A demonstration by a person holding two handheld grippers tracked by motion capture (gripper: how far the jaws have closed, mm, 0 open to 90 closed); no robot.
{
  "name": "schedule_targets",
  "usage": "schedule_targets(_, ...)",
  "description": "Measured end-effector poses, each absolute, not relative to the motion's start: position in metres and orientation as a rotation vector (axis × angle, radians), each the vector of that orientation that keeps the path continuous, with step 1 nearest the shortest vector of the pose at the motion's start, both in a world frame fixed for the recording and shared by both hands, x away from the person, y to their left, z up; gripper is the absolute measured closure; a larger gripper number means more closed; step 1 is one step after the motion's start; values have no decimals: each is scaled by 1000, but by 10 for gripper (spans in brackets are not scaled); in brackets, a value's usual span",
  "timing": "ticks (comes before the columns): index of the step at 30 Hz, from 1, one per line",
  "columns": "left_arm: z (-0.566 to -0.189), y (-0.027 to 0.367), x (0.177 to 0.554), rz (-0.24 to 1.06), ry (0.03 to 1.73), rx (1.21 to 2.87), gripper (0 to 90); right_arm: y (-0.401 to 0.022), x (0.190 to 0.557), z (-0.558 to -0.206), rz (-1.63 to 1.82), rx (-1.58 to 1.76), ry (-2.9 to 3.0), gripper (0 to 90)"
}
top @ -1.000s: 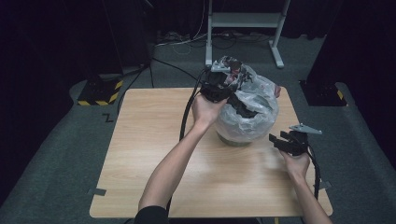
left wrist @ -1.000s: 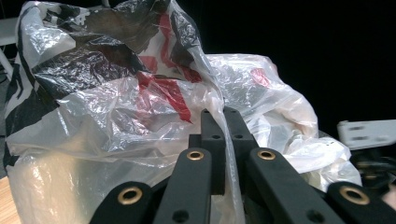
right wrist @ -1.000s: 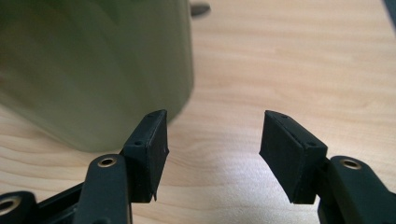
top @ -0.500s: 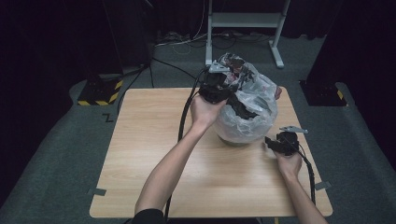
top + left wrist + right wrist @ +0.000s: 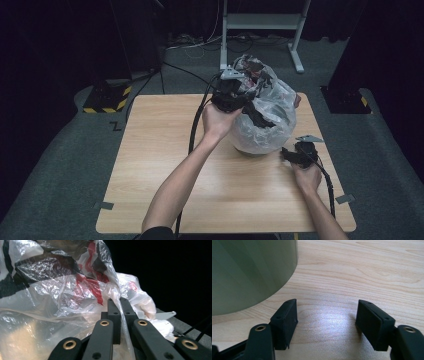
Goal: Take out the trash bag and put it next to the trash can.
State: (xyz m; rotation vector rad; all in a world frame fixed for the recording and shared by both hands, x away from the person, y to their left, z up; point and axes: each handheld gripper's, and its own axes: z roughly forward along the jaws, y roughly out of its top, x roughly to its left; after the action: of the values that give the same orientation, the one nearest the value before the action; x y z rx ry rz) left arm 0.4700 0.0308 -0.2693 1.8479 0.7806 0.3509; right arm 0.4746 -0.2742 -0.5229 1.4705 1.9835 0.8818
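**Plastic bag pinched at the bin's rim**

Translucent plastic bag [image 5: 265, 117], printed red and black, draped over a grey-green bin [image 5: 249, 272] toward the far right of the wooden desk [image 5: 160, 165]. Left gripper [image 5: 231, 92] up at the bag's top edge, fingers [image 5: 113, 315] pressed together on a fold of the film. Right gripper [image 5: 295, 156] low on the desk just beside the bin's base, fingers [image 5: 287, 320] just opened wider, standing apart over bare wood, nothing between them.

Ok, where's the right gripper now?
High view: the right gripper sits low over the table at its right side, jaws open, beside the bag-lined bin's base.
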Motion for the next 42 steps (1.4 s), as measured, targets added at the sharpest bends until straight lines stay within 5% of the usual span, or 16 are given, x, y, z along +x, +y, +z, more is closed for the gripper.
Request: schedule_targets(42,-250,90,452,388,829,1730,892,-274,474,-523,881,1473,1986,321)
